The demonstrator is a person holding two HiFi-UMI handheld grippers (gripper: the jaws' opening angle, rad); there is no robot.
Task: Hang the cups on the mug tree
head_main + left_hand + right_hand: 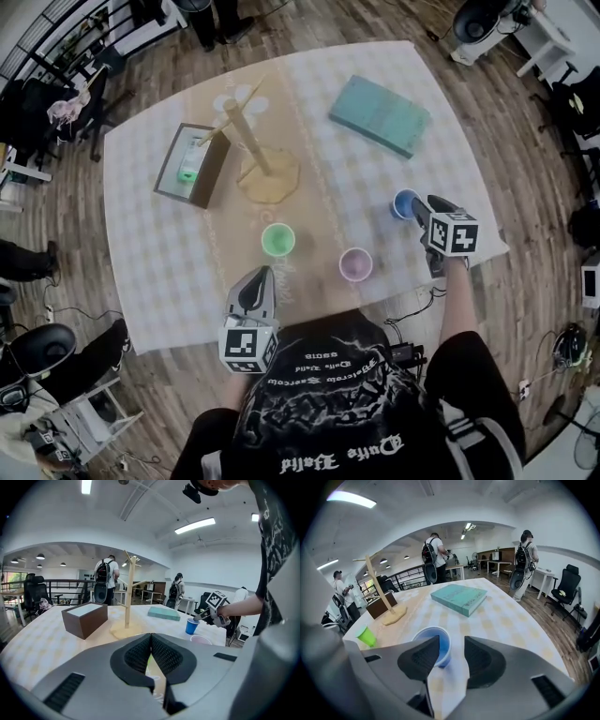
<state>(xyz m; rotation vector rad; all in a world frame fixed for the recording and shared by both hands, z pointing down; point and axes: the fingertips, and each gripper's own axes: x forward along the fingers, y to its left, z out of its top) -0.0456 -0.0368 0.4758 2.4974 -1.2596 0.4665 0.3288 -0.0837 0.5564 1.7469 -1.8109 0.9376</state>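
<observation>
- The left gripper [260, 274] sits at the near edge of the table [141, 281]. Its jaws are pressed fully together with nothing in them, so it looks parked for now.
- The mug tree [255, 150] stands upright on its base toward the far left of the table, and I can't see any cups on its pegs. It's well away from both grippers, so anything picked up has a fair trip over to it.
- The green cup [277, 239] stands mouth up just ahead of the left gripper, which makes it that hand's closest cup.
- The pink cup [355, 264] is also upright, near the front edge between the two hands, and nothing is touching it.
- The blue cup [405, 202] is the one that matters right now. It stands upright with its mouth up at the right side of the table, so its long axis is vertical.
- The right gripper [415, 204] is right at that cup, angled down, with its jaws spread wide. From its own camera the blue cup sits just past the tips and a bit off toward the left jaw, partly behind that pad. The pads aren't squeezing it yet.
- My guess is it needs a small nudge left so the jaws straddle the cup before they close.
</observation>
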